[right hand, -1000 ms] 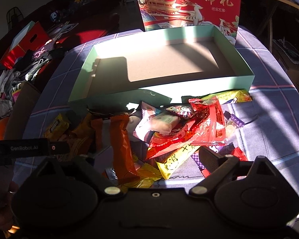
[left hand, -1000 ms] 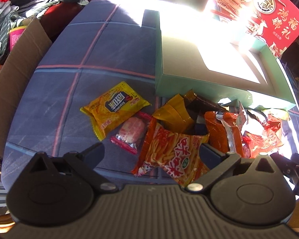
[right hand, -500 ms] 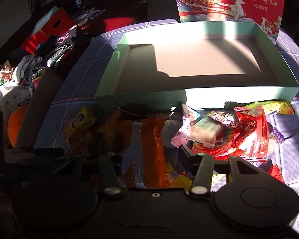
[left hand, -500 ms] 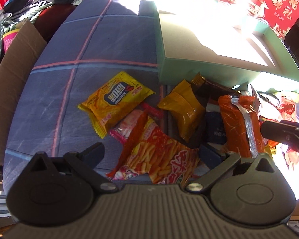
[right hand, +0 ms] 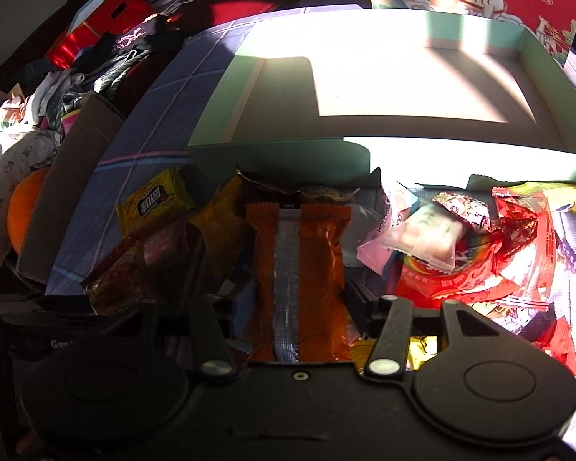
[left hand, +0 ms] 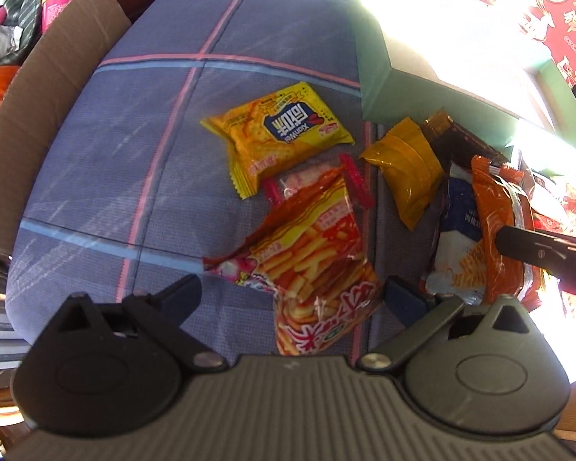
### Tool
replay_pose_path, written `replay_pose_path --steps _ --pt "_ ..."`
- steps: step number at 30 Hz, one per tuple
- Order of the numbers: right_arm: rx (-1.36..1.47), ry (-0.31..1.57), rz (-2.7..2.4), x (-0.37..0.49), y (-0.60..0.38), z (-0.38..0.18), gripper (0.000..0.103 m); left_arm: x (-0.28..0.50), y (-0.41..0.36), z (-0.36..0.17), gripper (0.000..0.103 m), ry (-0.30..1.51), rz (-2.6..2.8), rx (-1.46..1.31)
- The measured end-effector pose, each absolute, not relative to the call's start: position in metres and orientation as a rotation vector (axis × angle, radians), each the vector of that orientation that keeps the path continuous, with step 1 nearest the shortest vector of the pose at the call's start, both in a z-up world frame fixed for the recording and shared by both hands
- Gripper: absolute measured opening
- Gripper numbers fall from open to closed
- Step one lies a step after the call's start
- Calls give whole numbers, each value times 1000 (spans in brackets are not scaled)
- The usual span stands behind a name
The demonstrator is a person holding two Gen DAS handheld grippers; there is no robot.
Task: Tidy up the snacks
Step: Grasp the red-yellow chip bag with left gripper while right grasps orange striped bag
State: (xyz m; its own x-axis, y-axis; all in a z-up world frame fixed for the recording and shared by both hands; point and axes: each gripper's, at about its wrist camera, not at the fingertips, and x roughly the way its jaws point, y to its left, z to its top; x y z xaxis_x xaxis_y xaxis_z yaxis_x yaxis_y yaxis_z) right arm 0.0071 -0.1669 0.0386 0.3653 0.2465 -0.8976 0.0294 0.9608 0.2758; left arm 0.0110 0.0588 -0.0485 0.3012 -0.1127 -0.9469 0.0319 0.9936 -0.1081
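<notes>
Sitting spread wide, the left hand-held gripper (left hand: 290, 294) straddles the fries packet (left hand: 311, 265), left of the orange packet (right hand: 299, 269). The right hand-held gripper (right hand: 299, 303), closing around that orange packet, may drag neighbouring wrappers along, short of the green box (right hand: 272, 142).

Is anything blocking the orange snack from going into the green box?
Only the green box's own near wall, between the orange snack and the box's bare floor. The right gripper straddles the packet and would need to lift it over.
</notes>
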Motion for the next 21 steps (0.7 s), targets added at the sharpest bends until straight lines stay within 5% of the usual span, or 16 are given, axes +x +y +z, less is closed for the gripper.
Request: replay_pose_path --steps 3,5,6,7,12,14,16,21 --pt "254 1189 138 9 -165 37 53 15 50 -48 103 1253 -98 -71" --pt "243 1184 137 8 -163 35 54 15 44 -47 91 1234 -92 -71" --pt "234 1180 139 7 -162 35 53 15 43 -47 59 1226 -92 -67" --pt "218 1175 141 6 -159 34 51 15 42 -48 42 1229 -95 -58" --pt "185 1155 161 3 -158 37 46 9 42 -47 41 1202 -110 -6" --pt "180 1154 162 4 -155 37 46 6 44 -48 46 1206 -106 0" --pt "188 1156 160 5 -154 36 51 2 47 -48 66 1205 -91 11" --pt "180 1154 153 4 -149 31 54 1 53 -50 69 1207 -61 -4"
